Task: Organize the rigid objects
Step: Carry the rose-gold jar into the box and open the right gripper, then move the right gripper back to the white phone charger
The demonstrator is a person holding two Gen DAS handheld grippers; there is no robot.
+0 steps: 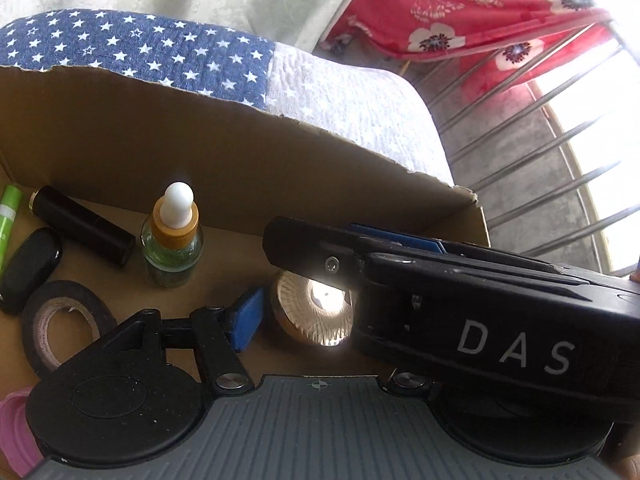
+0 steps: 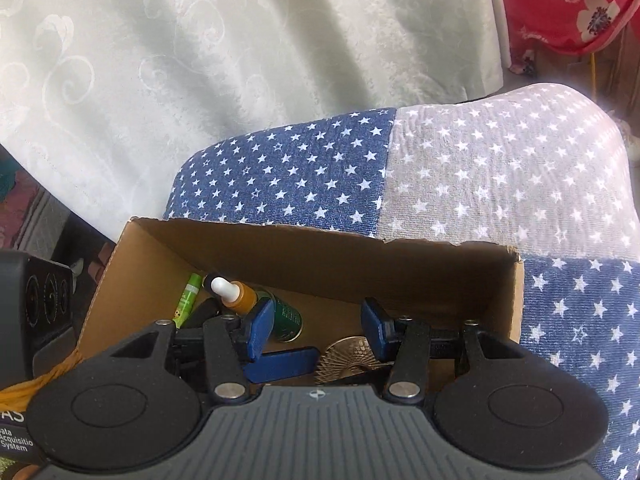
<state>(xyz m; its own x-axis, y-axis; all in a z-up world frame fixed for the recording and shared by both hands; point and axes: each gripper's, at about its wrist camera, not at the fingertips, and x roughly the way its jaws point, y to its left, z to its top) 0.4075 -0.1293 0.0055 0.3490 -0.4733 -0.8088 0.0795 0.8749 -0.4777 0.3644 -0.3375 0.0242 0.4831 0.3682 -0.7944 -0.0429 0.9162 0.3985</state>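
Inside the cardboard box (image 2: 420, 268), dropper bottle (image 1: 173, 236), tape roll (image 1: 64, 324) and gold disc (image 1: 314, 312) already sit; our right claw (image 2: 318, 330) hangs wide open, empty; left claw's (image 1: 280, 308) spread we cannot tell.

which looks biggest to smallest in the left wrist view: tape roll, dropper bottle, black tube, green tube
1. tape roll, though it lies nearest the camera
2. dropper bottle and black tube, too close to rank
3. green tube, cut off by the frame edge
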